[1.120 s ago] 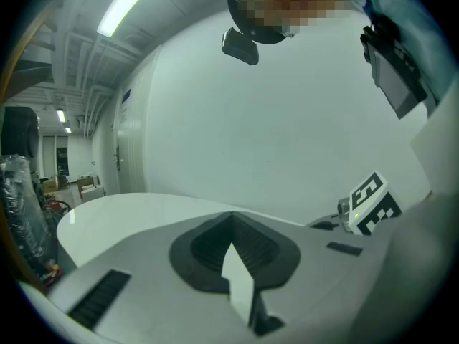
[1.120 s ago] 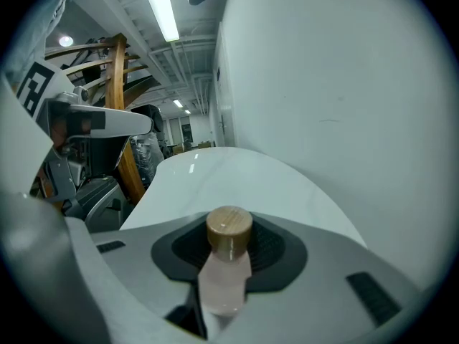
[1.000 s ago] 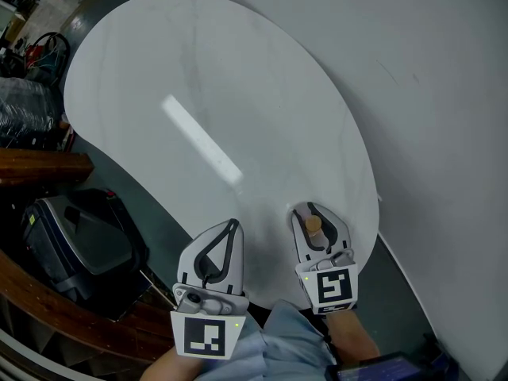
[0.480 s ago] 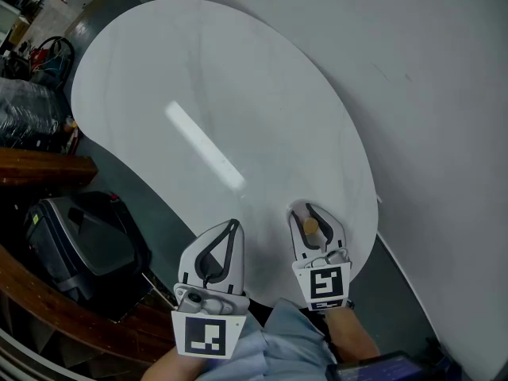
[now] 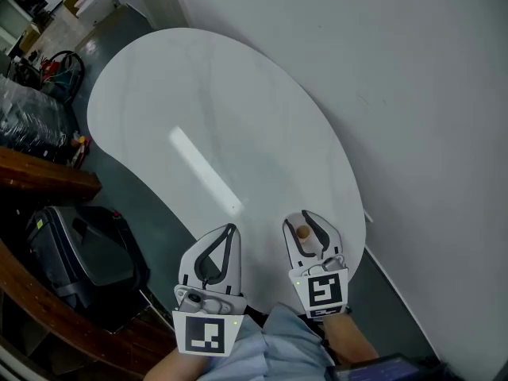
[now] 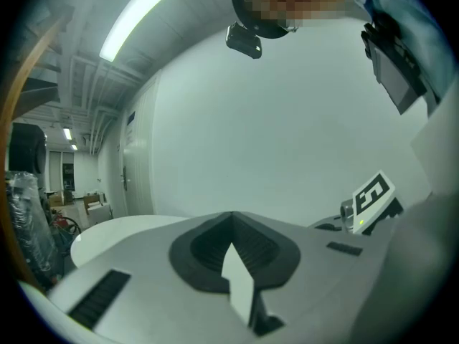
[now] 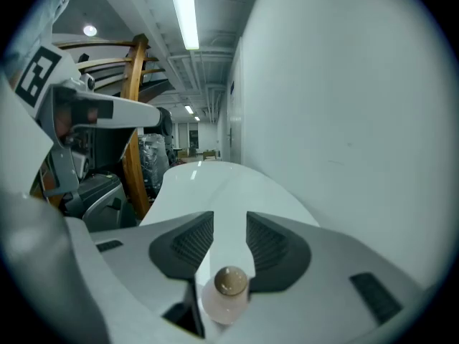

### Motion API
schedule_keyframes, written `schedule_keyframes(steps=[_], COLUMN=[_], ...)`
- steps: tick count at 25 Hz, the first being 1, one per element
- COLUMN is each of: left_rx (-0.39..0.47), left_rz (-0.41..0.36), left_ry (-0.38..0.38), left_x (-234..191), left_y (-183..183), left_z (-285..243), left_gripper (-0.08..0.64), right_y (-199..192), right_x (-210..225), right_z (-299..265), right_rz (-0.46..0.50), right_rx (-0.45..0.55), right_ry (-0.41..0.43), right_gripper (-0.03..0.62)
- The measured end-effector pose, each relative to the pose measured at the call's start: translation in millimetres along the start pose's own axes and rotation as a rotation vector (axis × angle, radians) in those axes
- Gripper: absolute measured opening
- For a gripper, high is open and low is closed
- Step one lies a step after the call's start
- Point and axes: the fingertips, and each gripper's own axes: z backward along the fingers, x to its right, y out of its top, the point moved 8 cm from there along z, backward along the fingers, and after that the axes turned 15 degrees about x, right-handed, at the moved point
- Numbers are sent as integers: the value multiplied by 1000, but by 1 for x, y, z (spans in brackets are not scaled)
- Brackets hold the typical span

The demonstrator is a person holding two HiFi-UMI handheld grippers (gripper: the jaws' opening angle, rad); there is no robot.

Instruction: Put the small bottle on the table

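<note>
Now the small bottle (image 5: 302, 232) stands between jaws of the right gripper (image 5: 305, 216), just opened, not pinching it

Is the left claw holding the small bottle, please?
No, the left claw is shut and empty; the small bottle sits in the right claw, whose jaws have just been opening.

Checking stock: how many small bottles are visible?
1: a small pale bottle with a tan cap, between the right gripper's jaws, which have just been opening.
</note>
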Motion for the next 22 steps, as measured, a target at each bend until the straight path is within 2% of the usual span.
schedule_keyframes(steps=[2, 4, 6, 8, 10, 14, 18, 19, 22], left_rx=[45, 89, 133, 172, 207, 239, 255, 258, 257], left_rz=[12, 9, -11, -31, -37, -46, -57, -55, -61], left_ry=[20, 34, 37, 35, 41, 62, 72, 76, 75], left_x=[-1, -1, 1, 3, 4, 3, 3, 4, 7], left_y=[8, 18, 29, 41, 50, 59, 61, 61, 62], left_z=[-4, -7, -10, -14, -18, -19, -16, -15, -13], left_gripper=[2, 2, 2, 2, 2, 2, 2, 2, 2], right_y=[23, 46, 68, 86, 97, 107, 114, 114, 113], right_x=[4, 7, 10, 13, 13, 11, 9, 9, 10], right_z=[-1, 1, 5, 8, 9, 12, 10, 11, 19], right_rz=[28, 26, 30, 40, 35, 31, 38, 37, 21], right_rx=[112, 192, 239, 272, 282, 232, 366, 365, 253], right_ry=[20, 18, 11, 9, 8, 4, 33, 31, 3], right_gripper=[125, 79, 26, 16, 9, 6, 5, 3, 3])
